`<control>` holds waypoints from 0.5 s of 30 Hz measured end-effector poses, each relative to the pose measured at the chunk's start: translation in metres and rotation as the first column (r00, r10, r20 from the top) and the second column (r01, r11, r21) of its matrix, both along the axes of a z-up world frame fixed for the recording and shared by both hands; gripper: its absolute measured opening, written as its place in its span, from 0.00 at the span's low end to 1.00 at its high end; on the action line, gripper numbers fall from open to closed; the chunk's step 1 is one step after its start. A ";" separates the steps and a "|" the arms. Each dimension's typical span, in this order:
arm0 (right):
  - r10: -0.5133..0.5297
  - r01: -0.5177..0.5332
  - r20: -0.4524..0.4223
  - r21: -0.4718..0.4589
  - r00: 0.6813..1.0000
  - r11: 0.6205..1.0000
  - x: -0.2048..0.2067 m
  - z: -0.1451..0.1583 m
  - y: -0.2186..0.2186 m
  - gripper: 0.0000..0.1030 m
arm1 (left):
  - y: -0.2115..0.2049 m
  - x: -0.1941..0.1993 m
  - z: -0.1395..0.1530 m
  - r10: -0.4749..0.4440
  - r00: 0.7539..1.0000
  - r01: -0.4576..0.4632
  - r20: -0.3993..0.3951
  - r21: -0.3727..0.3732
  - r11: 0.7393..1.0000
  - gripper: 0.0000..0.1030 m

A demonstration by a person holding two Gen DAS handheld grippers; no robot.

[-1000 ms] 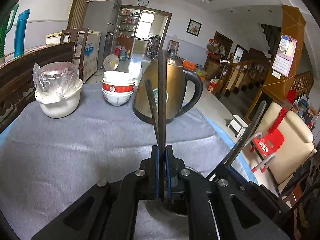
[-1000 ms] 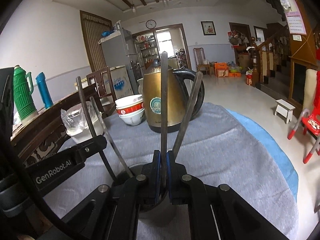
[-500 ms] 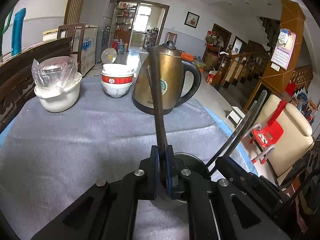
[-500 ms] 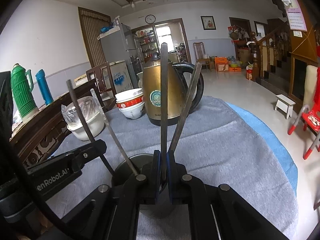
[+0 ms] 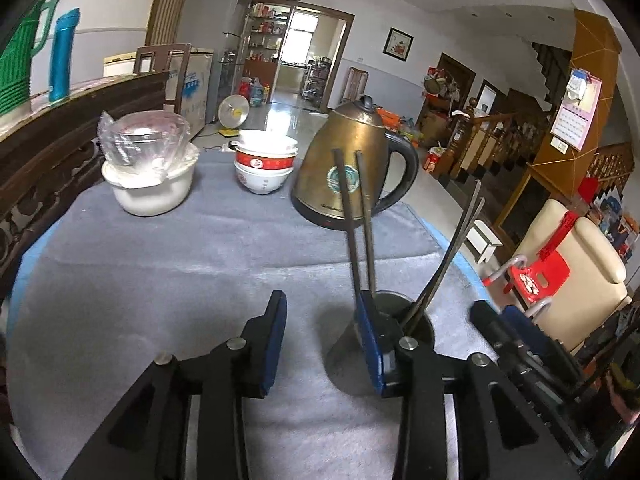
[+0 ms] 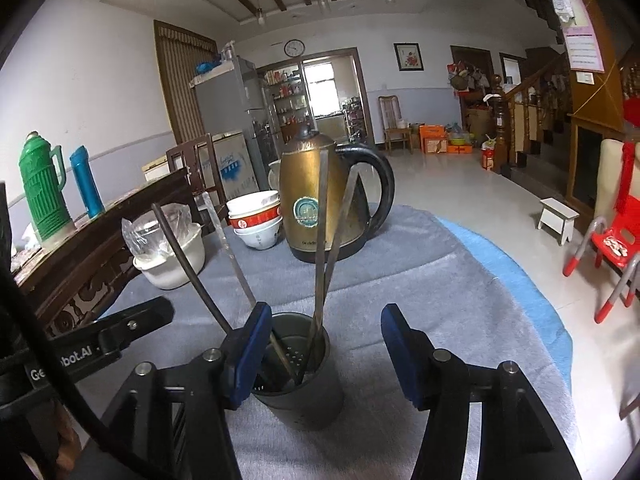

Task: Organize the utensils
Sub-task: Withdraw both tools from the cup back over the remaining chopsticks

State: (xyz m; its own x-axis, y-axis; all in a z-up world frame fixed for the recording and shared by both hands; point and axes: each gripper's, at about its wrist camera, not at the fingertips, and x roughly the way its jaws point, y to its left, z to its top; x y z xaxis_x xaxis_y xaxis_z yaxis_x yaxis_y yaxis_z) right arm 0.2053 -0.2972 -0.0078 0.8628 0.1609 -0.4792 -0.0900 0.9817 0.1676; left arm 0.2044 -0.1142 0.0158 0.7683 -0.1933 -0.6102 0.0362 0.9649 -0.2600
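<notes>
A dark metal utensil cup (image 6: 298, 376) stands on the grey cloth near the table's front; it also shows in the left wrist view (image 5: 404, 320). Several dark metal utensils (image 6: 322, 248) stand in it, handles up, seen too in the left wrist view (image 5: 360, 224). My left gripper (image 5: 322, 340) is open and empty, just left of the cup. My right gripper (image 6: 322, 356) is open and empty, its left finger (image 6: 250, 352) in front of the cup's rim. The left gripper's arm (image 6: 96, 344) shows at the left of the right wrist view.
A bronze electric kettle (image 5: 352, 168) stands behind the cup. Stacked bowls (image 5: 264, 166) and a white pot with a plastic-wrapped lid (image 5: 150, 168) stand at the back left. A dark wooden bench back (image 5: 60, 136) borders the left. The table's right edge (image 6: 532, 304) drops to the floor.
Both grippers have opened and let go of the utensils they held, which now stand in the cup. The left gripper has shifted left of the cup.
</notes>
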 end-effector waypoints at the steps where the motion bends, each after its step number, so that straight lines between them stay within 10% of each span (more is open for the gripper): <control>1: -0.003 0.003 0.002 0.000 1.000 1.000 -0.003 0.001 -0.001 0.59 | 0.004 -0.005 0.000 0.006 1.000 -0.006 0.003 0.006 1.000 0.37; 15: 0.037 -0.038 -0.053 -0.009 0.998 0.999 -0.048 -0.011 0.010 0.62 | 0.039 -0.054 -0.003 0.109 0.994 -0.104 -0.023 0.143 0.984 0.49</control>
State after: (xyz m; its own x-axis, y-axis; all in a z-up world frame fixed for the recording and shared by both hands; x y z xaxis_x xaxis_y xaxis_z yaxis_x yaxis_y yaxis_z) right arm 0.1570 -0.2875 -0.0191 0.8296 0.1874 -0.5259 -0.1178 0.9795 0.1632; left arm 0.1503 -0.0752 0.0128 0.7602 -0.0216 -0.6493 -0.0745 0.9900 -0.1201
